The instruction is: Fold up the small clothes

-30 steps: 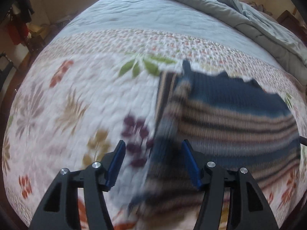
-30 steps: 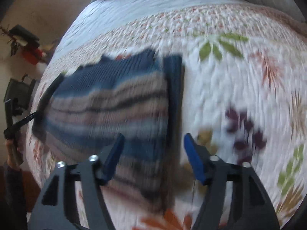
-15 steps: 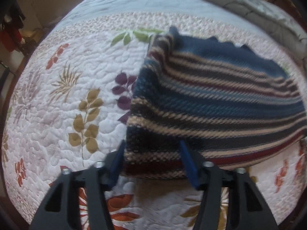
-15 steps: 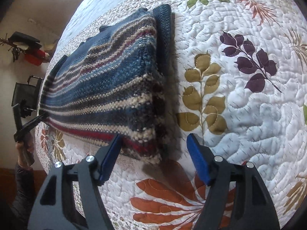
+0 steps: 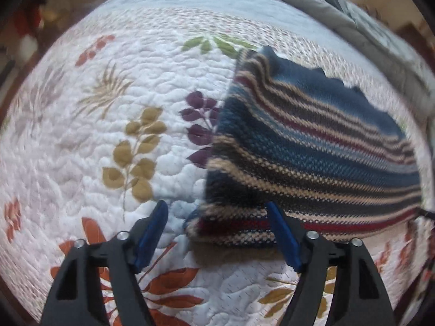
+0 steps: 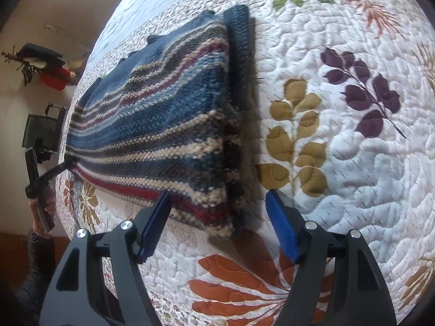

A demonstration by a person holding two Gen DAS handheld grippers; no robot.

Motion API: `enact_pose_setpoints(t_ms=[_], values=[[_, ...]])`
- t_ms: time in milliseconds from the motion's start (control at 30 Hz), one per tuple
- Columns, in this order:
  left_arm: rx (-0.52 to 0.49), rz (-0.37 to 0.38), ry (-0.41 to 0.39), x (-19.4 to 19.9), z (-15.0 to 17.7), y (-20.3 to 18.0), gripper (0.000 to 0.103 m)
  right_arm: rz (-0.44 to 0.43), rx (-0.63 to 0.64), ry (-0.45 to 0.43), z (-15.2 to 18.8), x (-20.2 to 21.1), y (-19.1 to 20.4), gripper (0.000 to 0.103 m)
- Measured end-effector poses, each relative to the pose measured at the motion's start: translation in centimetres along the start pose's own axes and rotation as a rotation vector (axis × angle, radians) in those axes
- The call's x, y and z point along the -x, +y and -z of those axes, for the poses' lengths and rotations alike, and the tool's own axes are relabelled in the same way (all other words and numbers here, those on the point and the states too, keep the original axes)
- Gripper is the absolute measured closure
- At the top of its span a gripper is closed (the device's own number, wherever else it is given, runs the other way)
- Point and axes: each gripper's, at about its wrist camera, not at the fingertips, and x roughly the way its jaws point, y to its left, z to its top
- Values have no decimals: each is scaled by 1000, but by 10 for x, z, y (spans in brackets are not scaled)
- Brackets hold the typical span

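Observation:
A folded knit sweater (image 5: 312, 157) with blue, tan, dark and red stripes lies flat on the floral quilt (image 5: 114, 114). My left gripper (image 5: 217, 214) is open, its jaws straddling the sweater's near left corner. In the right wrist view the sweater (image 6: 163, 114) lies left of centre. My right gripper (image 6: 217, 203) is open, its jaws straddling the sweater's near right corner. The left gripper (image 6: 64, 164) also shows there at the sweater's far left edge, held by a hand.
A grey duvet (image 5: 367, 27) is bunched at the head of the bed. The quilt's near edge drops off below both grippers. Beyond the bed's left side stand a dark chair (image 6: 40, 133) and a wall shelf with red items (image 6: 51, 78).
Both views went from blurred motion to steady. Both grippers dropped lower and closer to the sweater's near corners. Both jaws stayed open.

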Motion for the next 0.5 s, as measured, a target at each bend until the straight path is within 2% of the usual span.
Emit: enact_pose_setpoints(t_ms=[67,133,200,267,300,367,400,467,500], values=[[17,10,24,-4,-2,7,27,0,8,8,-2,-3,2,31],[34,59,64,-14,-4,9,27,-5,7,15,-5,-9,4,29],[41,100,73,-19,-6,7,26,-15,6,17,-9,-14,5,29],[40,112,72,-24,-9,1,23,-27,11,15,-12,-17,7,30],[36,113,76,-29,-10,-5,23,-31,21,16,-14,-19,9,32],[15,75,81,-34,-9,-13,23,-35,30,18,-16,-22,12,48],[-5,40,76,-36,-8,-19,27,-46,26,20,-16,-23,13,53],[4,14,61,-32,-8,-21,44,-72,18,23,-16,-23,13,71],[27,24,60,-31,-8,-20,60,-99,7,22,-15,-23,12,74]])
